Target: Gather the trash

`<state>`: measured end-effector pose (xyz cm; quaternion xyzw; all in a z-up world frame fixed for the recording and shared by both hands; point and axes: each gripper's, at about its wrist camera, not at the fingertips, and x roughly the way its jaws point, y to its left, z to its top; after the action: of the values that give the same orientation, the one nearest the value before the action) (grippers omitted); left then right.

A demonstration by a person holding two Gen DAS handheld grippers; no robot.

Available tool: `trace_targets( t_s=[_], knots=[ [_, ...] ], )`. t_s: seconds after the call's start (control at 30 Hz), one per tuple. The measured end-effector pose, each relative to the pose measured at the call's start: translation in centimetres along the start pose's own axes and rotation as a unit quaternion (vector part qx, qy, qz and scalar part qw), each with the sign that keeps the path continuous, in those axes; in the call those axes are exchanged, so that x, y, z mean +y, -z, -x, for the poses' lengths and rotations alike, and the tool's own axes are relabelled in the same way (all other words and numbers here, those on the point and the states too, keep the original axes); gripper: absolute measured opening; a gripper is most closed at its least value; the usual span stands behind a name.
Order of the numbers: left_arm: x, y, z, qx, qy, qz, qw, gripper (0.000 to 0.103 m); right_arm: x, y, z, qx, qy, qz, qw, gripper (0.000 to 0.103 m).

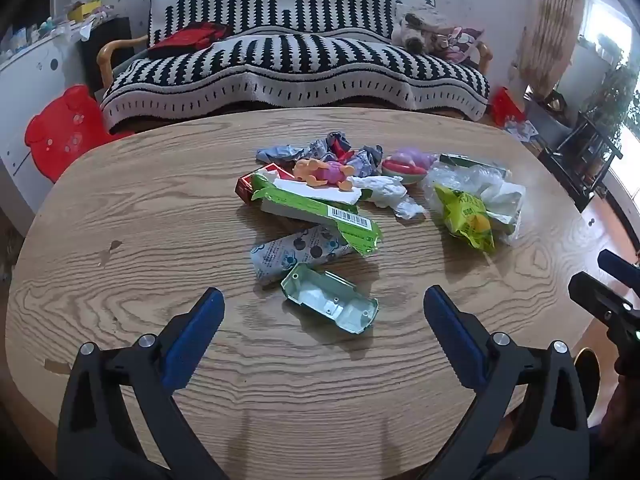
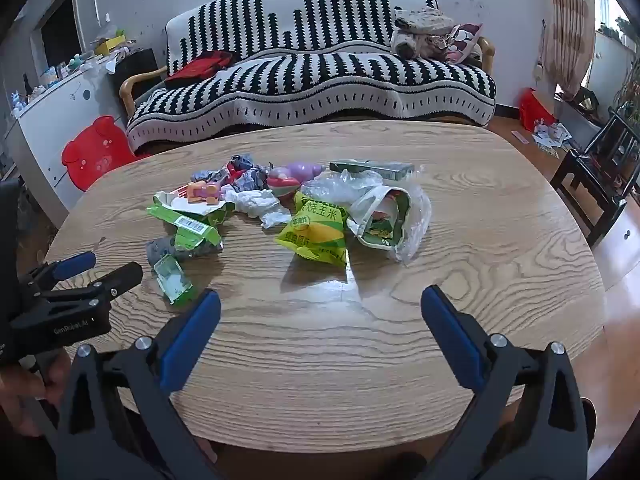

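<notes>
Both grippers hang above the near edge of the tabletop point(image 1: 120, 208), each with its jaws spread wide and nothing between them. Left gripper point(image 1: 322, 304) points toward 12 o'clock at the near end of the litter; right gripper point(image 2: 320, 304) sits just beside it, aimed at the right half of the pile. No bin or bag for the collected items shows in either view.

Layout of the trash, read from the left wrist view:
- Green tray point(image 1: 330, 300), a small moulded insert lying open side up, lies nearest, straight ahead between the left gripper's fingers. Being the closest piece, it is the likely first pick.
- Printed grey wrapper point(image 1: 296, 254) lies just beyond it at 12 o'clock, partly under the green carton point(image 1: 320, 210).
- Green carton is torn open and flattened, barcode up. An orange and pink toy point(image 1: 324, 172) rests on its far end.
- White tissue point(image 1: 390, 194) lies crumpled at 1 o'clock.
- Yellow snack bag point(image 2: 316, 232) and clear plastic bag point(image 2: 404, 216), seen from the right wrist view, lie at 12 o'clock of the right gripper.

Judgement: the open jaws suit an approach stance, one gripper per half of the pile. The toy is probably not trash and should stay.
</notes>
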<state>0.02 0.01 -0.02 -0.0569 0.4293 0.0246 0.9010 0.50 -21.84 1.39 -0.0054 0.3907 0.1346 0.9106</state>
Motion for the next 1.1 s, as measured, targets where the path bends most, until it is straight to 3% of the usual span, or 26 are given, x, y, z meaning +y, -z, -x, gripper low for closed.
trace_targets(
  t_s=[0.63, 1.1],
  knots=[
    [-0.5, -0.1, 0.8, -0.024, -0.025, -0.024, 0.9991, 0.097, -0.3, 0.0, -0.1, 0.02, -0.007, 0.0, 1.0, 0.097],
    [-0.5, 0.0, 0.8, -0.024, -0.022, -0.024, 0.9992, 0.097, 0.1, 0.3, -0.6, 0.026, -0.009, 0.01, 1.0, 0.097]
  ],
)
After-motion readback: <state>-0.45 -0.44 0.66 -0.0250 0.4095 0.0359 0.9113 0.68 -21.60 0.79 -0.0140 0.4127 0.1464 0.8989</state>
